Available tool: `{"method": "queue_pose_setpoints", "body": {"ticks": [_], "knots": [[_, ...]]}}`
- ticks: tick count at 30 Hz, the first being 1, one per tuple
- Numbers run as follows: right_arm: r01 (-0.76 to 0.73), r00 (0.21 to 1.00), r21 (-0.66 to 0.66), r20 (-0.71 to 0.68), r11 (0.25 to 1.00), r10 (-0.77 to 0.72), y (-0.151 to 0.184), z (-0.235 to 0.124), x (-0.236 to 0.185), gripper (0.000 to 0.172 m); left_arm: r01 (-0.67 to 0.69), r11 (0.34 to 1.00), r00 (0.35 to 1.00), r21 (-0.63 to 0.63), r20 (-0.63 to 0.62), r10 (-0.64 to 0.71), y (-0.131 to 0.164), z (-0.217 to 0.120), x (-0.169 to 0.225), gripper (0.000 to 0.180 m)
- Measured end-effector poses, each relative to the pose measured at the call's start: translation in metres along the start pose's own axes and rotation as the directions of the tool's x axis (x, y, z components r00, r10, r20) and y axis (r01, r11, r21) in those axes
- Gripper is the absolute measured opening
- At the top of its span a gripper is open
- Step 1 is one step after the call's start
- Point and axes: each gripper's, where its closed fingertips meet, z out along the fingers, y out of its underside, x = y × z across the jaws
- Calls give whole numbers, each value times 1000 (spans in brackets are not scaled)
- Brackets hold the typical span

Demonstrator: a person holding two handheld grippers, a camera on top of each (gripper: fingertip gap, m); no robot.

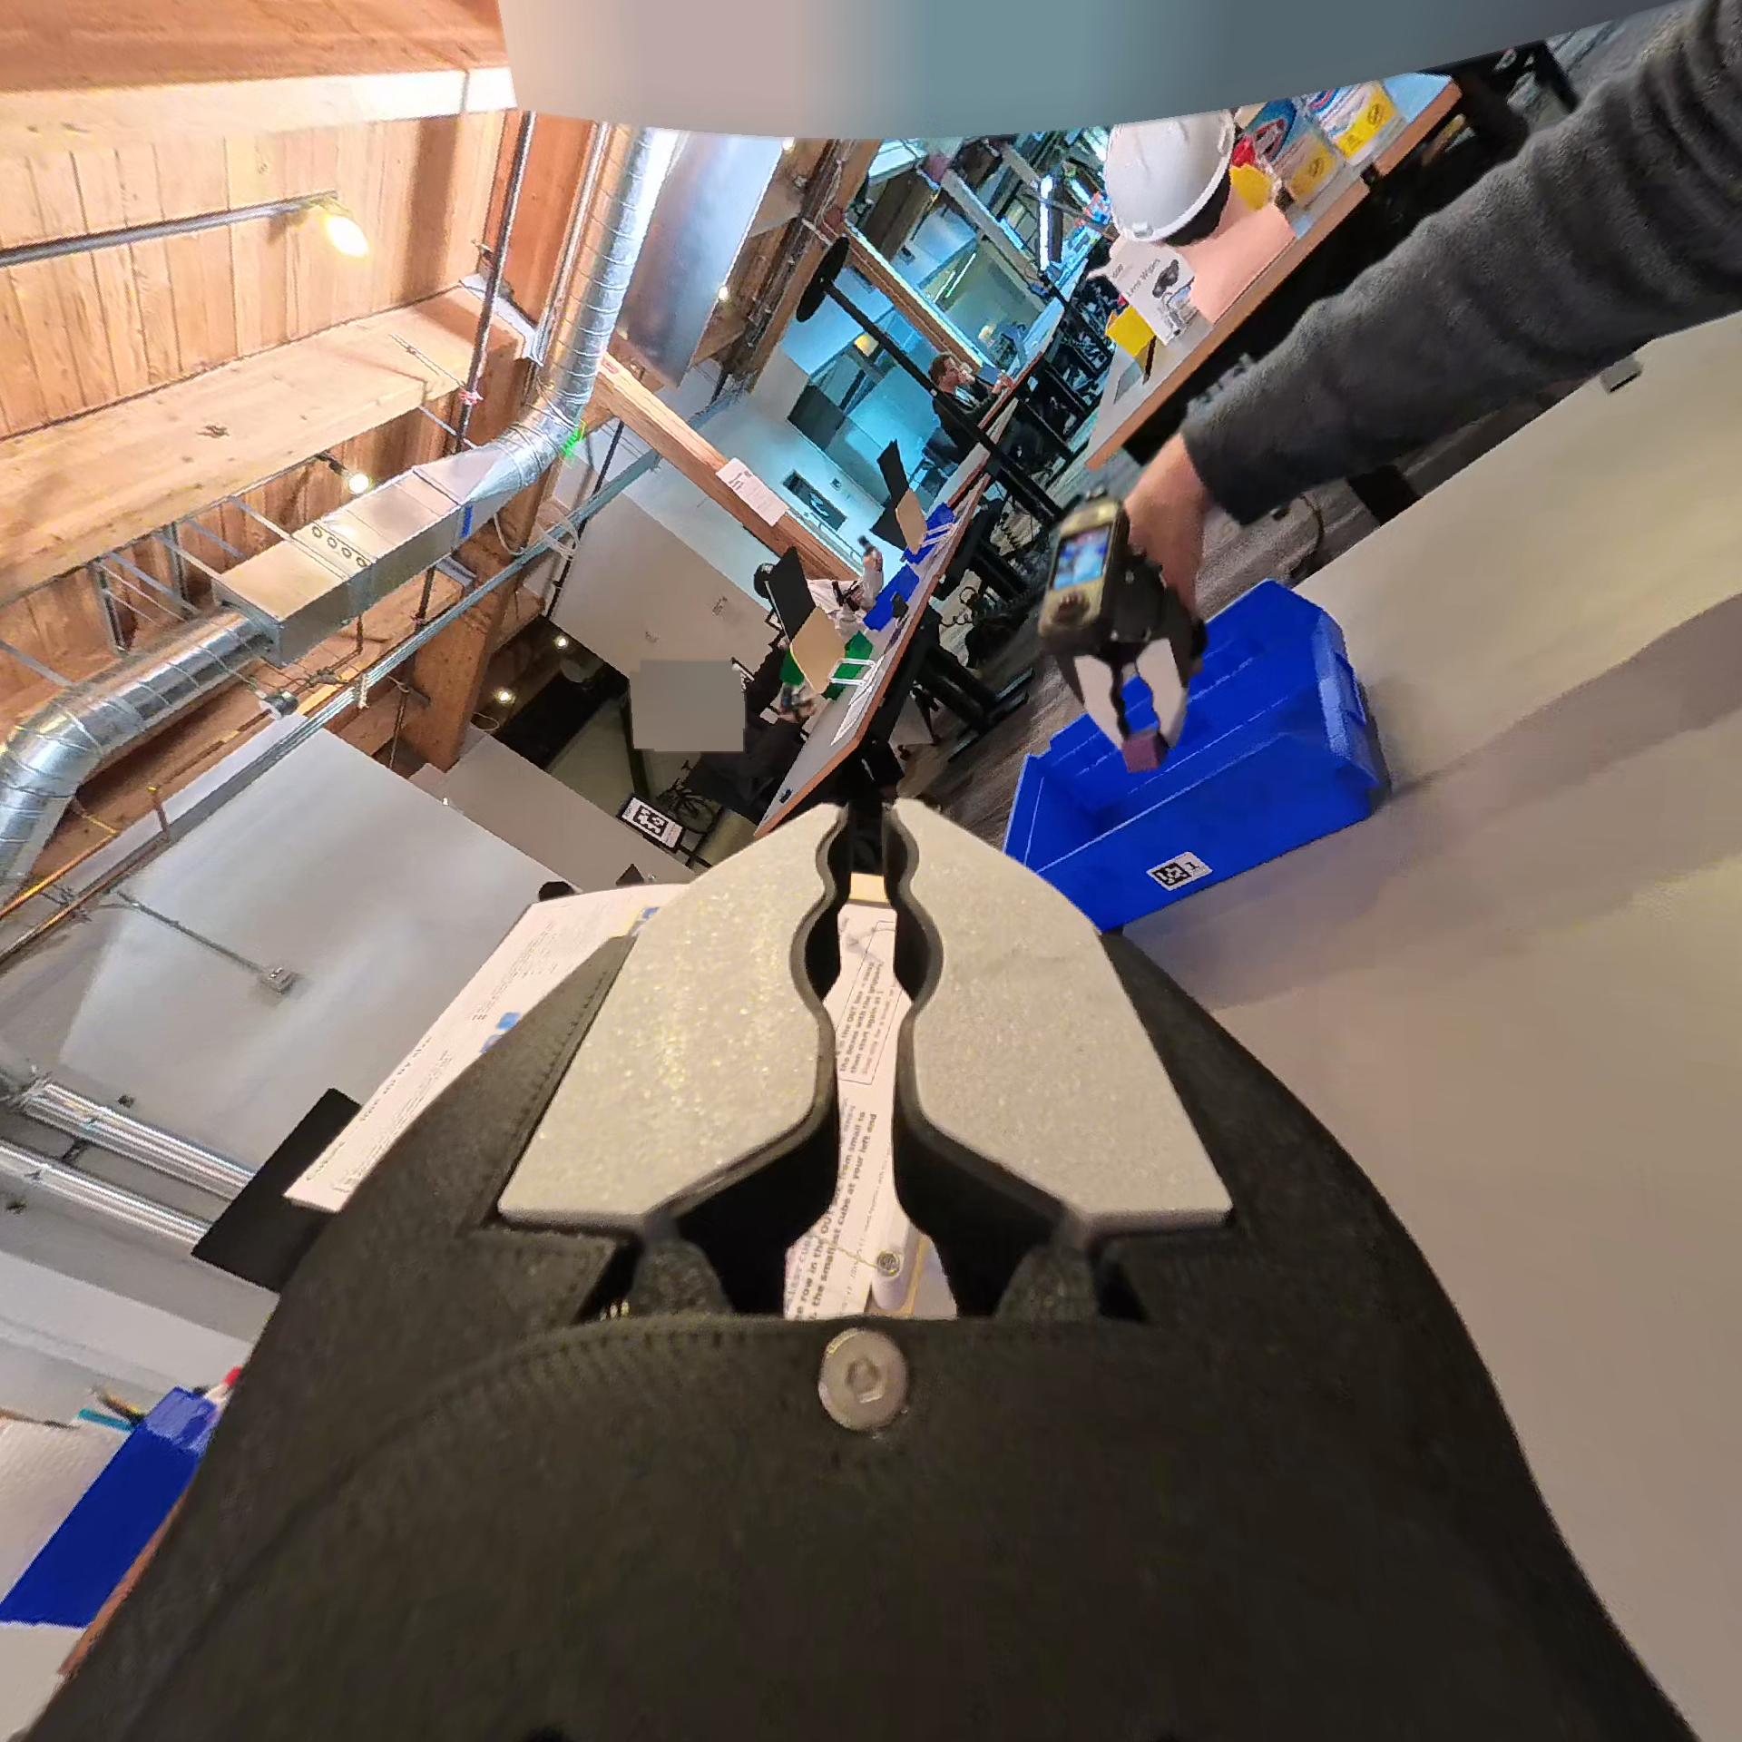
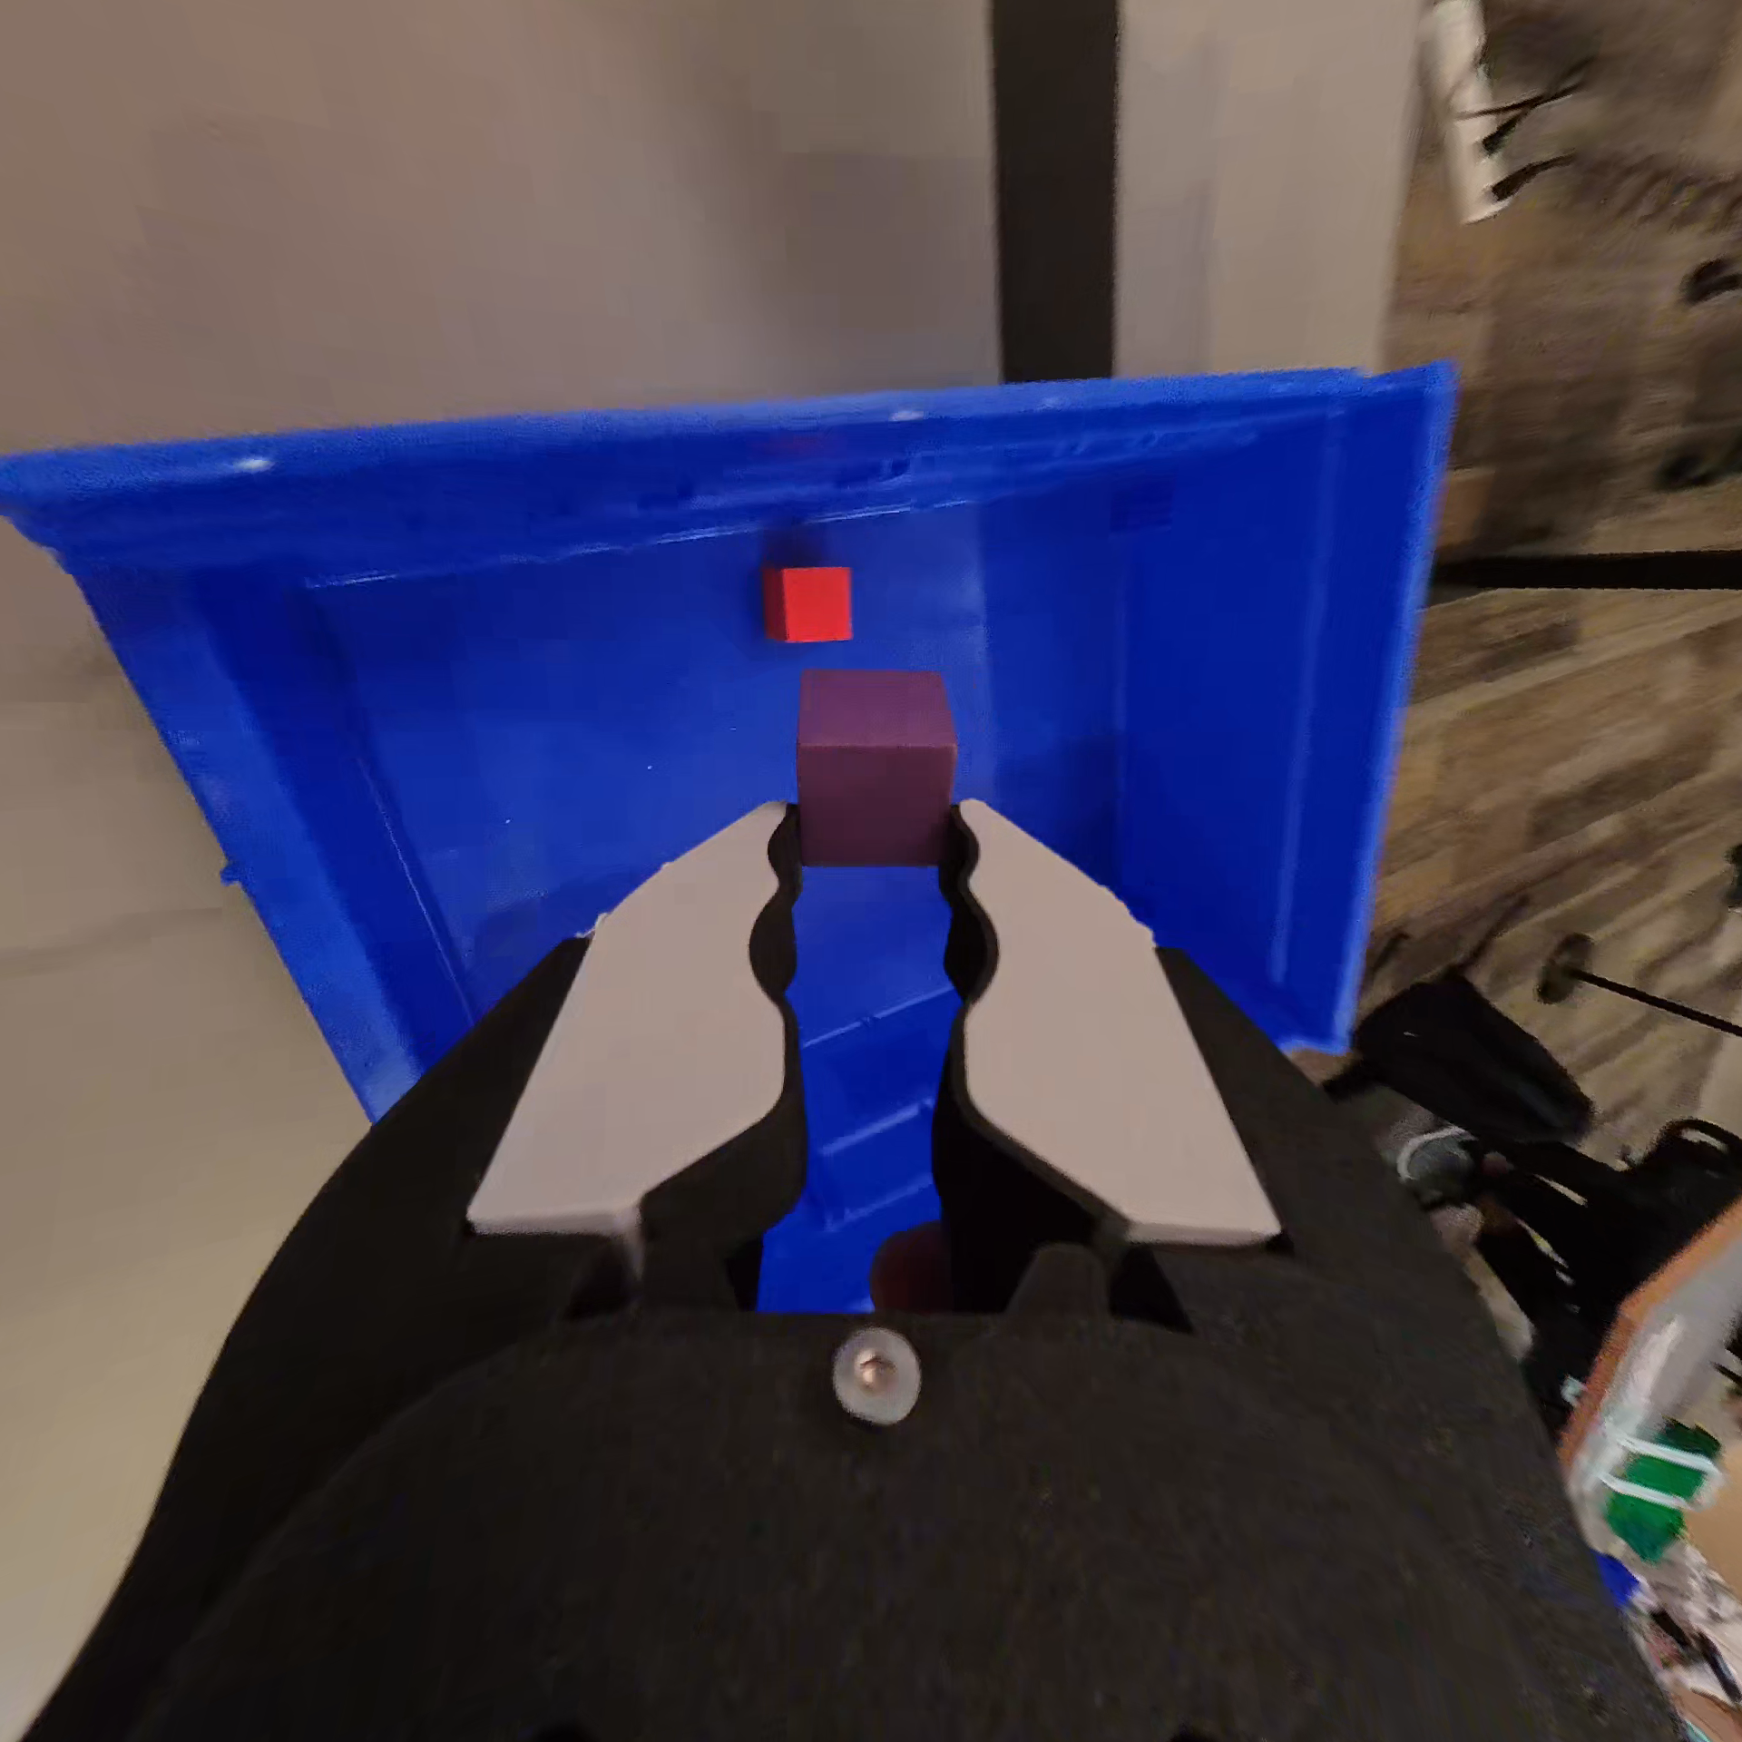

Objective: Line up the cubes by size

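Note:
My right gripper (image 2: 872,834) is shut on a purple cube (image 2: 872,764), both pads pressed on its sides, and holds it over a blue bin (image 2: 528,754). A smaller red cube (image 2: 808,603) lies on the bin floor beyond it. In the left wrist view the right gripper (image 1: 1142,731) shows far off with the purple cube (image 1: 1143,754) at its tips, above the blue bin (image 1: 1225,829). My left gripper (image 1: 862,834) is raised and rolled to one side, with its fingers drawn together to a narrow slit.
The bin stands on a grey table (image 1: 1508,943) near its edge. A printed sheet (image 1: 528,999) lies behind my left fingers. A sleeved arm (image 1: 1461,330) holds the right gripper. Another blue bin (image 1: 104,1527) shows at lower left. Floor and dark cables (image 2: 1508,1084) lie right of the bin. The tips of one gripper are about 50 centimetres away from the tips of the other.

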Motion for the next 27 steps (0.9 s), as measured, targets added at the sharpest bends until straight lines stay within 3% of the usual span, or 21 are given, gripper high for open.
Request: {"method": "queue_pose_setpoints", "body": {"ticks": [9, 19, 27], "knots": [[79, 979, -183, 202, 980, -41, 29, 68, -10, 28, -31, 999, 999, 28, -13, 32, -19, 7, 9, 5], [158, 952, -271, 298, 949, -73, 44, 93, -16, 28, -29, 999, 999, 14, 16, 29, -13, 6, 2, 5], [173, 941, -266, 328, 948, -80, 35, 97, -15, 28, -27, 1000, 1000, -7, -2, 27, -5, 12, 5, 4]]}}
